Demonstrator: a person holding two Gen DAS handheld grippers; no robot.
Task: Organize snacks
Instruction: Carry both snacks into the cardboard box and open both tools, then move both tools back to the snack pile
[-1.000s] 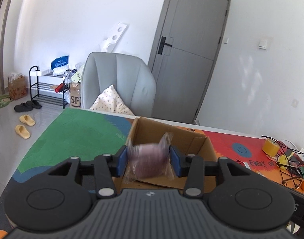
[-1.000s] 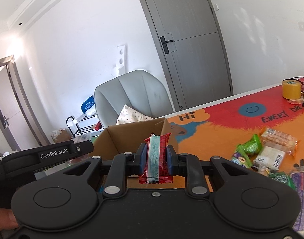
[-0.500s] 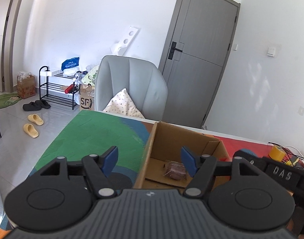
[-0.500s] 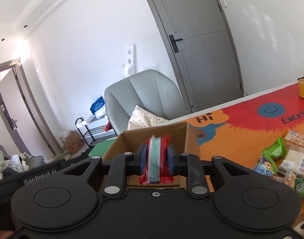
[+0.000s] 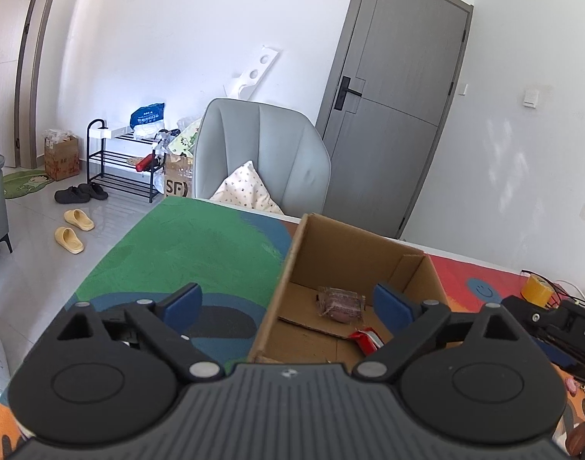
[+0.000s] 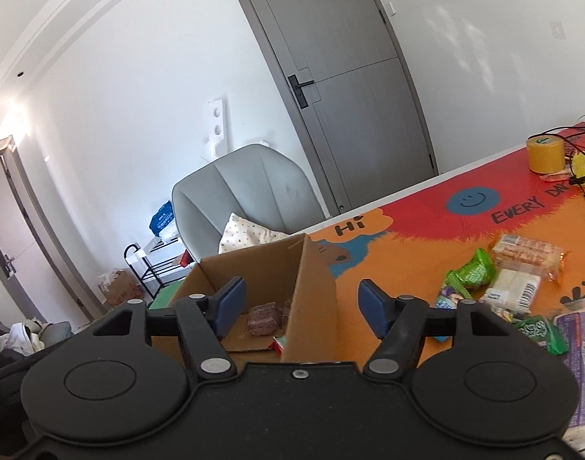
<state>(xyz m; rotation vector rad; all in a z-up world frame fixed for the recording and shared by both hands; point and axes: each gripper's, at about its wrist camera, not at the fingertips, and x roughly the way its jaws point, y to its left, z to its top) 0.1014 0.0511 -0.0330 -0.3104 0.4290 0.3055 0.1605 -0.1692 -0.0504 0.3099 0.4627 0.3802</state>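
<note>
Left wrist view: the left gripper (image 5: pixel 288 304) is hovering with its jaws spread wide and nothing between them, straddling the near left wall of the cardboard box (image 5: pixel 415 268). Inside the box a brown snack pack (image 5: pixel 342 303) is lying on the floor at about 12 o'clock from the gripper, and a red wrapper (image 5: pixel 365 339) is lying at about 1 o'clock, near it but apart.

Right wrist view: the right gripper (image 6: pixel 302 306) is also hanging released and empty over the box's right wall. The brown pack is sitting at 11 o'clock. Loose snacks (image 6: pixel 495 283) are waiting on the table mat (image 6: pixel 407 253) at 3 o'clock, well apart from the box.
</note>
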